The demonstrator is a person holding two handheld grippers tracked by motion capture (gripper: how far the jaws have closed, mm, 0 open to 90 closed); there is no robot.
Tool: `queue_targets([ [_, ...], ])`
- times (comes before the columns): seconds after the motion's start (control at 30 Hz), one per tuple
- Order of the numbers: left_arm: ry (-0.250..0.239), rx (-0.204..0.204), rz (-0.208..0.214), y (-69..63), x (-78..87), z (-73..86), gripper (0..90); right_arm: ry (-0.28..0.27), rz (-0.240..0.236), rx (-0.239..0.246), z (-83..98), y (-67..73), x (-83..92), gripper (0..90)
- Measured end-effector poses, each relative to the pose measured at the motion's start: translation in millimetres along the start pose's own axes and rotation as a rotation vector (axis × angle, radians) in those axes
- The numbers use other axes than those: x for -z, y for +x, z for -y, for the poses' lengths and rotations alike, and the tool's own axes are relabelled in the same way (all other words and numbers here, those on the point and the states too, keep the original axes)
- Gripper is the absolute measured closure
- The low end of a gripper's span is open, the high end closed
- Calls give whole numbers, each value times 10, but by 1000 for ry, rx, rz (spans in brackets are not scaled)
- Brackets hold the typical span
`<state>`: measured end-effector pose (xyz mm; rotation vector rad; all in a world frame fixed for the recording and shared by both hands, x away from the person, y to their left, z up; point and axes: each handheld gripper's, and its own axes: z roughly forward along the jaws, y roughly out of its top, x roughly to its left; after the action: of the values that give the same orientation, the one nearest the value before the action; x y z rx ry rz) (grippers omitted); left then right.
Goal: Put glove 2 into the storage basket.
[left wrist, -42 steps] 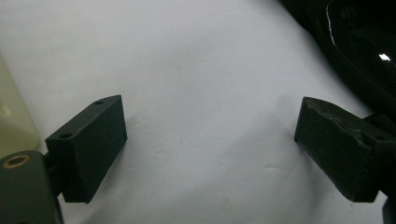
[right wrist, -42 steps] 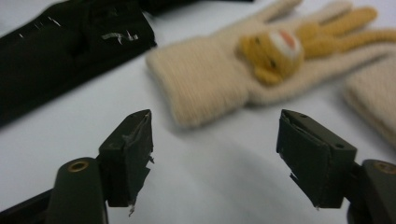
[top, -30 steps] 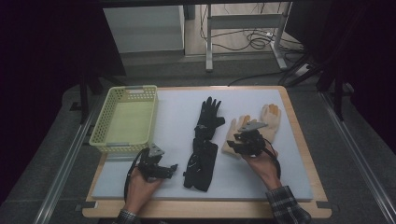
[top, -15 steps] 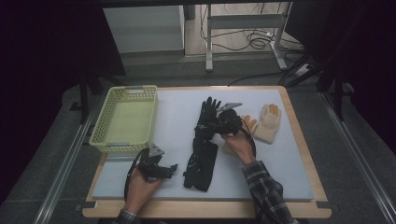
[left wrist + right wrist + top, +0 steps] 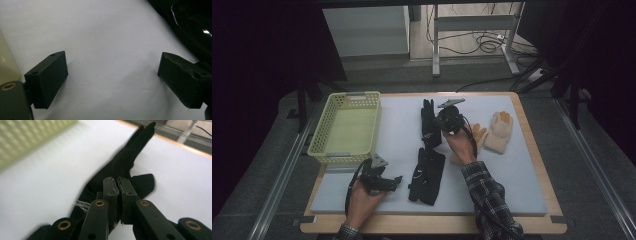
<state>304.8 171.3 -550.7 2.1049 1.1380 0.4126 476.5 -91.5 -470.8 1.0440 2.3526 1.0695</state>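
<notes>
A: Where's the right gripper point(image 5: 447, 121) in the high view?

B: Just above the middle of the frame, over the far black glove point(image 5: 428, 122). In the right gripper view its jaws meet pad to pad, with no cloth visible between them, and they have just been closing. The glove point(image 5: 120, 167) lies right behind the tips, its fingers pointing to the upper right of that frame. Whether a pinch of fabric is caught I can't tell.

A: And the left gripper point(image 5: 392, 181)?

B: Lower left of centre in the high view, held low over the white mat point(image 5: 522, 185). In the left gripper view its jaws stand wide apart with bare mat point(image 5: 110, 50) between them, holding nothing.

A: The other gloves?

B: A second black glove point(image 5: 428, 175) lies nearer the bottom edge, just right of the left gripper. Two tan gloves sit right of centre: one point(image 5: 499, 131) well clear, the other point(image 5: 478, 136) partly under the person's right hand point(image 5: 459, 145).

A: Any writing?

B: A small white mark shows on each black glove in the high view, too small to read. In the upper right corner of the left gripper view a glossy black surface point(image 5: 190, 22) bears faint characters I can't read either.

A: Anything else?

B: A pale yellow-green basket point(image 5: 328, 120) at the mat's left edge, with nothing in it.
</notes>
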Motion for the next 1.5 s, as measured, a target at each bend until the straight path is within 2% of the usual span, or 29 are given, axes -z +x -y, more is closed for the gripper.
queue_targets([
  [0.03,0,0,0,0,0,0,92,0,0,0,0,0,0,837],
  [0.1,0,0,-1,-2,1,-1,92,41,34,-6,127,-80,-21,821],
  [0.2,-1,1,0,-3,-1,-1,93,78,45,-53,338,-236,-21,758],
  [0.27,-1,2,-1,-3,-1,-1,93,101,53,-80,463,-336,18,734],
  [0.33,-1,2,-1,-4,-1,-1,94,98,76,-73,511,-398,113,710],
  [0.4,-1,2,-1,-4,-1,-1,94,89,80,-72,501,-402,138,699],
  [0.53,-2,3,-2,-4,-2,-1,94,37,79,-54,370,-360,181,662],
  [0.6,0,1,-1,-3,-1,-1,94,26,57,-43,314,-331,137,644],
  [0.67,0,0,-2,-2,0,-1,94,30,57,-27,259,-292,36,613],
  [0.77,-1,2,0,-3,-1,0,94,39,61,-32,215,-290,-108,484],
  [0.8,-1,2,0,-2,0,-1,94,56,71,-25,205,-294,-179,429],
  [0.83,-1,2,0,-2,-1,0,94,105,111,5,212,-294,-297,385],
  [0.87,0,1,-1,-1,0,-1,94,105,111,5,212,-294,-297,385],
  [0.93,1,-1,-1,0,1,-1,94,148,148,41,235,-294,-372,378],
  [1.03,5,-6,-1,2,3,-1,94,177,169,54,255,-274,-424,466],
  [1.1,5,-6,-1,2,3,-1,94,188,174,57,248,-269,-424,612],
  [1.2,5,-6,-1,2,3,-1,94,184,166,51,248,-269,-433,726],
  [1.23,6,-8,-1,3,4,-1,94,183,164,57,245,-261,-432,807],
  [1.33,7,-9,-1,4,4,-1,94,181,165,73,238,-235,-430,844],
  [1.43,5,-6,-1,3,3,-1,94,159,142,41,233,-286,-384,860],
  [1.5,4,-4,0,2,2,-1,94,129,149,31,220,-323,-320,863],
])
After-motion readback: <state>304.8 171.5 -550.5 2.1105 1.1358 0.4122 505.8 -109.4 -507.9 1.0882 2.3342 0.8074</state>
